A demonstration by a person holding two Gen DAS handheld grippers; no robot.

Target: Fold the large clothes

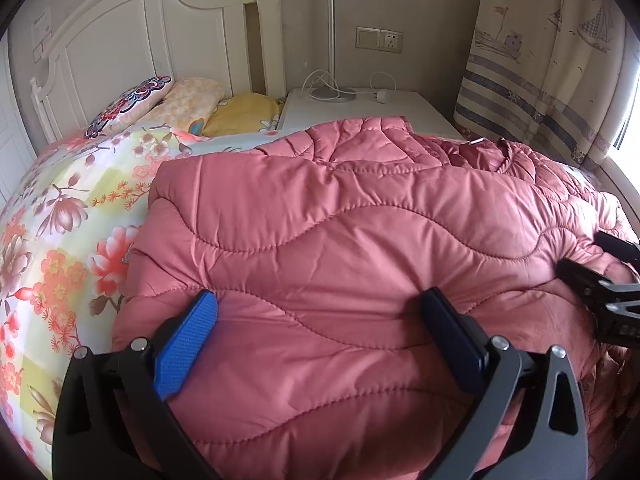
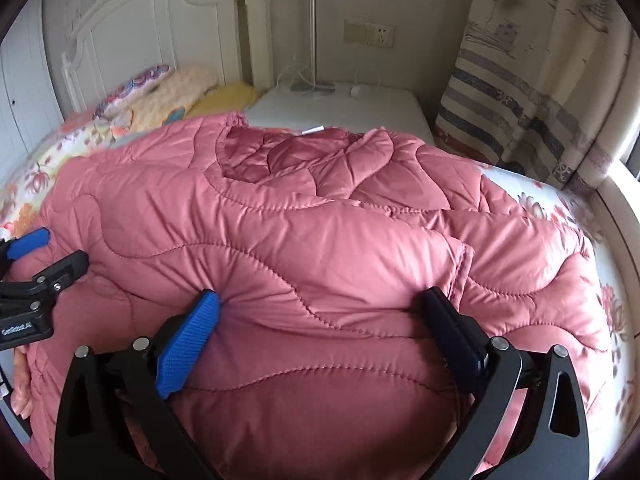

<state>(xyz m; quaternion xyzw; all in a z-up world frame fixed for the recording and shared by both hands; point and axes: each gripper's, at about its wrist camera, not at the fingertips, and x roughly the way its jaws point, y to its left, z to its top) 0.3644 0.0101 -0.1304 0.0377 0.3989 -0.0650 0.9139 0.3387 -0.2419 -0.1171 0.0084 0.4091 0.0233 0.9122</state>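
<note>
We see the pink quilted padded jacket [image 1: 340,240] spread over the floral-covered bed [image 1: 60,240], reaching its near edge. Left tool [image 1: 320,332] and right tool [image 2: 320,332]: both spread apart, straddling padding, nothing clamped. Likely soft, bulky, slippery; we would pinch the hem.

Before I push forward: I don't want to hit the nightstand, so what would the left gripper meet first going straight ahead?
The pink quilted coat. The left gripper is open with the padding bulging between its fingers, so it meets fabric at once. The nightstand lies well beyond.
</note>
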